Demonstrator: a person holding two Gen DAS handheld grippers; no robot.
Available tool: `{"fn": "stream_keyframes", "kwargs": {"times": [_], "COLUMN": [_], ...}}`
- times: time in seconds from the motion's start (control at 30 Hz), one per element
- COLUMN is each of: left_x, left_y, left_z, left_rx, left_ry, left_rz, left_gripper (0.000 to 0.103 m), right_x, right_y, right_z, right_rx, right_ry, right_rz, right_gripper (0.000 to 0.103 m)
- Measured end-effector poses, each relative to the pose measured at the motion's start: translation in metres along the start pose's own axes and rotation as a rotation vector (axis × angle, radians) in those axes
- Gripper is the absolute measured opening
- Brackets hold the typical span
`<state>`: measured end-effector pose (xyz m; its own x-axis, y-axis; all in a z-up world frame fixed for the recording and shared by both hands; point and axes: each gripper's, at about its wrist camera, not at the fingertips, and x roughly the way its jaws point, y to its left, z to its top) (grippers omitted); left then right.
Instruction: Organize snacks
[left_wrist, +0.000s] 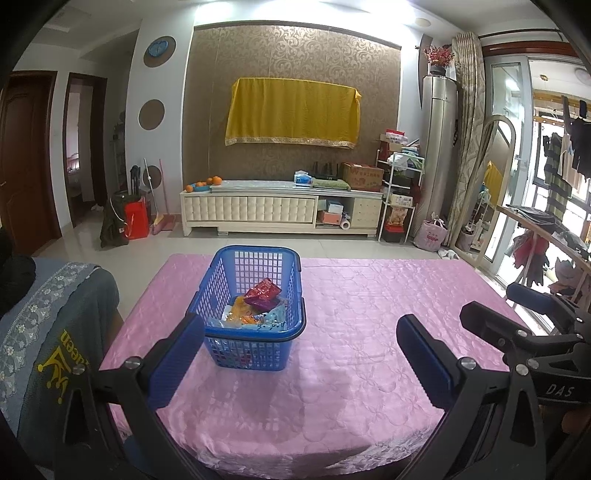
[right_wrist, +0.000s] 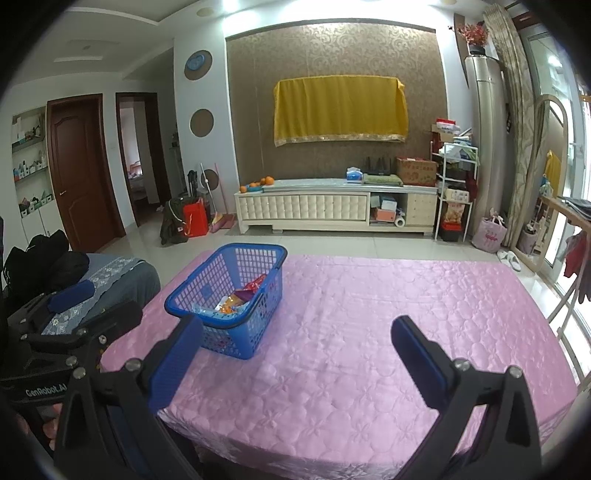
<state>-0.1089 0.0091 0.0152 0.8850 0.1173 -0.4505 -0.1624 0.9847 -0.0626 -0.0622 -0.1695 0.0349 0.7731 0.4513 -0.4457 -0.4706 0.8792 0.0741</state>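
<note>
A blue plastic basket (left_wrist: 255, 280) stands on the pink tablecloth (left_wrist: 351, 332), left of the middle. Several snack packets (left_wrist: 258, 302) lie inside it, a red one on top. My left gripper (left_wrist: 301, 354) is open and empty, held above the table's near edge, with the basket just beyond its left finger. My right gripper (right_wrist: 295, 354) is open and empty too, over the near edge. In the right wrist view the basket (right_wrist: 207, 280) sits ahead to the left with the packets (right_wrist: 240, 295) showing inside. The right gripper also shows at the right edge of the left wrist view.
A grey cushioned seat (left_wrist: 44, 332) stands left of the table. A white TV cabinet (left_wrist: 280, 206) lines the far wall beyond tiled floor. A drying rack with clothes (left_wrist: 546, 251) stands to the right. The pink cloth (right_wrist: 388, 332) covers the whole table.
</note>
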Motion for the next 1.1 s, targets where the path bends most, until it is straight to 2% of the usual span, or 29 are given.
{"fn": "stream_keyframes", "kwargs": {"times": [1.1], "left_x": [-0.0018], "left_y": [0.0051], "left_z": [-0.0028], "left_rx": [-0.016], "left_ry": [0.016], "left_rz": [-0.02], "left_gripper": [0.103], "right_x": [-0.0013], "right_y": [0.0019], "right_z": [0.0029], "right_rx": [-0.003], "right_ry": [0.009], "right_rz": [-0.006], "right_gripper": [0.103]}}
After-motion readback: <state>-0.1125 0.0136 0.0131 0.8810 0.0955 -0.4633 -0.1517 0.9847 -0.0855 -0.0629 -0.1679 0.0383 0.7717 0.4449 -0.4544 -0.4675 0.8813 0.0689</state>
